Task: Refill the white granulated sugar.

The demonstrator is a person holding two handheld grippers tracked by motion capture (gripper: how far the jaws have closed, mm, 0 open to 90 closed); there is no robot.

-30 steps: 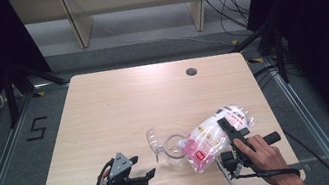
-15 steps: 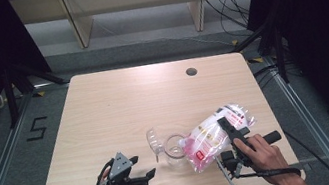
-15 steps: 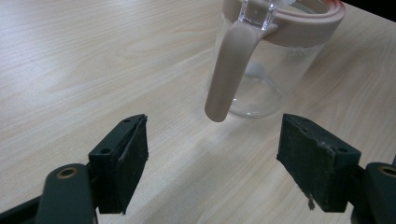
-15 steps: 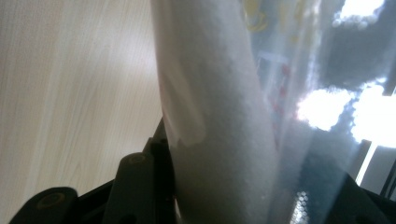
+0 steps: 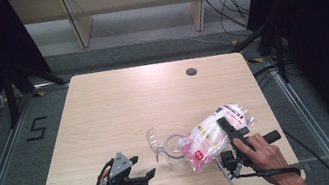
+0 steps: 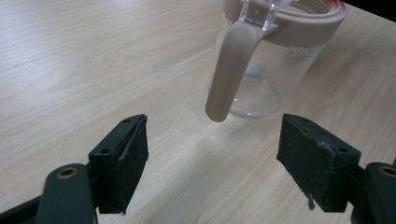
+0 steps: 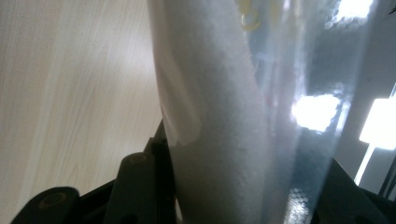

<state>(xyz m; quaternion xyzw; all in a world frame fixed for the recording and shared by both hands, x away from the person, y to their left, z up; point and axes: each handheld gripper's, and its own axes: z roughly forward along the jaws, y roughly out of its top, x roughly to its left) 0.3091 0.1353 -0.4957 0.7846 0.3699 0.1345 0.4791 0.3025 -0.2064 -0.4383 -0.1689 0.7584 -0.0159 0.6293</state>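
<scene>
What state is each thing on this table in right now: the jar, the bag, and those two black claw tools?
Jar: upright, lid flipped open, looks empty.
Bag: holds white grains, tilted toward the jar, gripped by the right gripper.
Left gripper: jaws open, holding nothing, pointed at the jar.
Table: bare wood.

One jar point(image 5: 174, 147); one bag point(image 5: 212, 135); two hand-held grippers.

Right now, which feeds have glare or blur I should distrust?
Right gripper view: the bag sits too close, soft, with bright glare patches on its film. Left gripper view: sharp on the jar, soft shadow beneath. High view: evenly lit table, dark surroundings.
</scene>
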